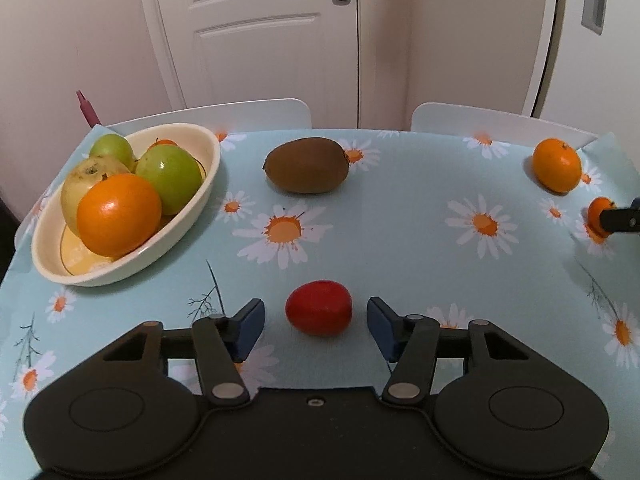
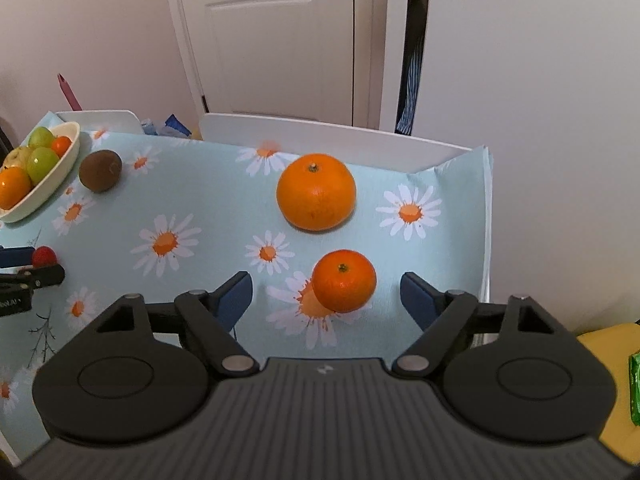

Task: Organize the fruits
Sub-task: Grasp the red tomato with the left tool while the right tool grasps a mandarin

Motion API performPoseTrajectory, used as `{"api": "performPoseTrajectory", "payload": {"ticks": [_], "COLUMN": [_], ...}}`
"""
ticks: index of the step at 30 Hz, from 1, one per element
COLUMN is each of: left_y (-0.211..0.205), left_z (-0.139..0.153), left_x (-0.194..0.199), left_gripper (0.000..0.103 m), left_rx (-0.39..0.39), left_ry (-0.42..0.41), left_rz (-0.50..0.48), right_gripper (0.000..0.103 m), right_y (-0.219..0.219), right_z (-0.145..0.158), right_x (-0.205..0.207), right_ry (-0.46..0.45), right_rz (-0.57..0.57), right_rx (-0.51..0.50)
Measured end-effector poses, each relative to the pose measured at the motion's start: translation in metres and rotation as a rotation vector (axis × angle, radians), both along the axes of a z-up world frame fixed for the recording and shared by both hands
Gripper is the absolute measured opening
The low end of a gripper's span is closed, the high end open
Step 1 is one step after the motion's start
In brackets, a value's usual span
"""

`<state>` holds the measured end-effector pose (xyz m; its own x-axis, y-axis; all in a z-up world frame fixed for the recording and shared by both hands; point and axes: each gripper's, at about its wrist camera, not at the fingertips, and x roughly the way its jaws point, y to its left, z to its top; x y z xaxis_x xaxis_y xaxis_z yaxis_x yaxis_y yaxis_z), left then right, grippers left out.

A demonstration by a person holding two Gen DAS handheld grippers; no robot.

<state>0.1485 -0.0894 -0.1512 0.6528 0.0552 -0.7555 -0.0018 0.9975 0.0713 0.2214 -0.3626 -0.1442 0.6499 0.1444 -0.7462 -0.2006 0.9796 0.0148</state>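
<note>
We're looking at a job that's partly done: the cream bowl [image 1: 120, 240] at the far-left corner of the daisy tablecloth [image 1: 400, 248] is already holding several fruits, incl. a big orange [image 1: 119, 213], a couple of green apples [image 1: 170, 180], a pale yellowish fruit behind them & a bit of smaller orange fruit at the back. Four fruits are still lying loose on the cloth. The kiwi [image 1: 306, 165] is sitting just right of the bowl, not touching it. The small red fruit [image 1: 319, 307], prob. a tomato or plum, is resting in the middle-front of the table, & we're framing it w/ the left gripper [image 1: 316, 320]: jaws partly open, a clear gap each side of the fruit, pads not touching it, so nothing's gripped yet. Over on the right side, the large orange [image 2: 316, 192] is sitting near the back edge & the small orange [image 2: 344, 281] is lying nearer to us. We're setting the right gripper [image 2: 326, 300] around that small one: jaws wide open, fruit between the fingers but closer to the right one, no contact that we can see. So roughly half seems done; we're judging the next bit as closing on both fruits & carrying them to the bowl, then kiwi & large orange after.
</note>
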Motion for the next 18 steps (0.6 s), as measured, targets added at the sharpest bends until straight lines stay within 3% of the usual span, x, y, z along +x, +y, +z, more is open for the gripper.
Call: {"api": "performPoseTrajectory", "payload": {"ticks": [3,18], "left_y": [0.000,-0.004], "left_z": [0.000,0.004], "left_x": [0.002,-0.005], "left_gripper": [0.040,0.039], "left_rx": [-0.017,-0.013], "left_ry": [0.001,0.015], "left_rz": [-0.008,-0.012], "right_gripper": [0.089,0.072], "right_y": [0.000,-0.005], "right_z": [-0.003,-0.013], "right_x": [0.003,0.017], "right_ry": [0.006,0.026], "right_rz": [0.000,-0.012], "right_rx": [-0.004,-0.014]}}
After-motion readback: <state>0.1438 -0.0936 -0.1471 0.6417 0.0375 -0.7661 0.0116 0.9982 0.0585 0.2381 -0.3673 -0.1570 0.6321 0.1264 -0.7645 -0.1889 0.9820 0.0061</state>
